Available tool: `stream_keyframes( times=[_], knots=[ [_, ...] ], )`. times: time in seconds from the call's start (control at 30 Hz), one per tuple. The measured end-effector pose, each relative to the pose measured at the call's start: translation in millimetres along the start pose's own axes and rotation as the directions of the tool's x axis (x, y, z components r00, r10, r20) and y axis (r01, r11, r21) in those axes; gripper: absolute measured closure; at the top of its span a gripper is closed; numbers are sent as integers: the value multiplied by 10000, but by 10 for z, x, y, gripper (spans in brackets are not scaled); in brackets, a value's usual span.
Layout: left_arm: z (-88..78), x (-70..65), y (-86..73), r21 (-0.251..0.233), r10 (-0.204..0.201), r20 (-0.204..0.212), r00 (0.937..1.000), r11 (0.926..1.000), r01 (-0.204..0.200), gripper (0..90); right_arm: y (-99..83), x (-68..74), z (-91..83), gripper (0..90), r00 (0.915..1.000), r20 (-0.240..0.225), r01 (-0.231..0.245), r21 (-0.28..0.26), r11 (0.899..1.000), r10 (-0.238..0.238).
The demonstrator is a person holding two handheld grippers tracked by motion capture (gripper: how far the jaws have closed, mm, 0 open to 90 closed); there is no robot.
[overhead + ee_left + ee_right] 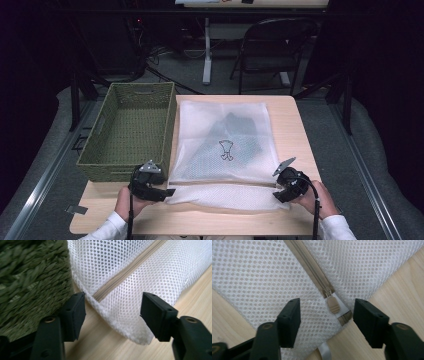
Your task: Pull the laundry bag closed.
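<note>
Item: white mesh laundry bag (223, 150), dark garment inside, flat on the wooden table (292, 125) just right of the green woven basket (130, 130); its near edge lies folded over along the zip.

Tools: your left gripper (167, 191) and right gripper (276, 192) — both stand wide, jaws straddling the fold's two corners, pads off the mesh.

Step, as judged: fold laid and let go. Next likely calls for regripping both corners evenly, minding the zip pull (333, 305).

Surroundings: a folding chair (272, 45) and cables on grey floor — dim room.
</note>
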State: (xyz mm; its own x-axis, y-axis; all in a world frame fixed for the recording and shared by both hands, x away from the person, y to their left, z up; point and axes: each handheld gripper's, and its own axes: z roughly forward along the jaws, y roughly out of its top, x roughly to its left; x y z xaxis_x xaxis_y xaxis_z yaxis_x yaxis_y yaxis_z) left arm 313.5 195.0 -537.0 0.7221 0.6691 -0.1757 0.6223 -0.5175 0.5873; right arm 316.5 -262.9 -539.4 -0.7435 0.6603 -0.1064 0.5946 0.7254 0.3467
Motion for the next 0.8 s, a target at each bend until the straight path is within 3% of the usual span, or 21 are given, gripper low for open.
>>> stream_keyframes(
  times=[0.13, 0.2, 0.47, 0.6, 0.8],
  knots=[
    [-87, -38, 2, 92, 252, -81, 9996, 9996, -251, 276, 56, 28, -63, 250, 10000, -32, -91, -298, 9995, 90],
    [-137, -68, -6, -3, 322, -311, 9990, 9995, -322, 255, 80, 47, -88, 205, 9997, -24, -227, -368, 9991, 226],
    [-428, -141, 4, -198, 584, -674, 9960, 9980, -598, 204, 178, 124, -274, 121, 9997, 11, -259, -846, 9961, 261],
    [-570, -178, -9, -256, 727, -887, 9934, 9968, -752, 187, 180, 157, -407, 98, 9996, 38, -286, -1284, 9913, 293],
    [-749, -232, -75, -454, 836, -1135, 9900, 9950, -892, 168, 78, 231, -632, 83, 9969, -228, -788, -2040, 9758, 757]
  ],
)
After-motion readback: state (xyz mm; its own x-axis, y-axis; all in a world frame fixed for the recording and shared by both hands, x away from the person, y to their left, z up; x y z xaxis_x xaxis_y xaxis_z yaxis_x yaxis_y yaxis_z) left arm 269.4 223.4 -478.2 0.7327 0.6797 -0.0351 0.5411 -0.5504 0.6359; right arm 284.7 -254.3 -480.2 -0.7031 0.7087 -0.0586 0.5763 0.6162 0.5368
